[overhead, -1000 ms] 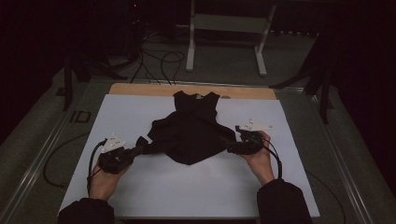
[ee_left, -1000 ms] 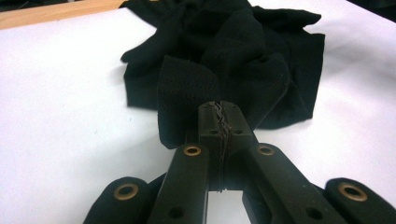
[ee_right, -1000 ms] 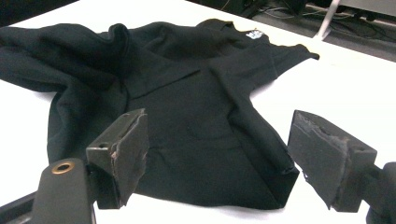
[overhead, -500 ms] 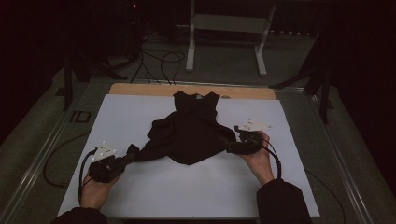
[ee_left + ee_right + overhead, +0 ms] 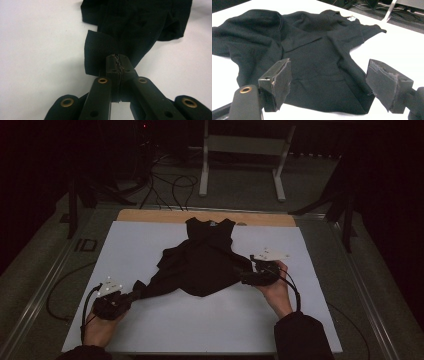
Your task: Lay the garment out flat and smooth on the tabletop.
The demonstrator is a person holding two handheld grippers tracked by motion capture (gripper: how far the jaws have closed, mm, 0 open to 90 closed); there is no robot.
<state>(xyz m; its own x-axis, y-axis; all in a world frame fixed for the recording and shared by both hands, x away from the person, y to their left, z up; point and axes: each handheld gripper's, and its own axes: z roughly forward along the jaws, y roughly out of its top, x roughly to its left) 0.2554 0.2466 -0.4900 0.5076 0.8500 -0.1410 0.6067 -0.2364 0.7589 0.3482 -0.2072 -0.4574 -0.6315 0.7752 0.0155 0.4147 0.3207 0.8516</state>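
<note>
One black garment [image 5: 202,262], sleeveless top by the look of it, spread across the middle of the white counter [image 5: 210,325], neckline toward the far edge, hem toward the near edge

Left tongs [image 5: 134,292] clamped on the garment's near-left corner, cloth drawn out into a taut point toward the near-left corner of the counter; in the left gripper view pads pressed flat together with a fold of black fabric [image 5: 100,52] pinched between them

Right tongs [image 5: 245,276] at the garment's right side, jaws standing apart, nothing pinched; in the right gripper view both pads [image 5: 280,80] hovering wide over the lower right hem of the garment [image 5: 317,82], edge of the cloth lying between them but untouched

Handling, judged: light, thin knit, limp and stretchy, no stiffness to carry its own shape, likely to bunch and drag rather than slide cleanly; not fragile, not slippery against the rough pads. Best taken at a hem corner or seam edge, where doubled cloth gives the pads something to bite; a mid-panel pinch likely to lift only a pucker

Count: one garment, two tongs, one counter
</note>
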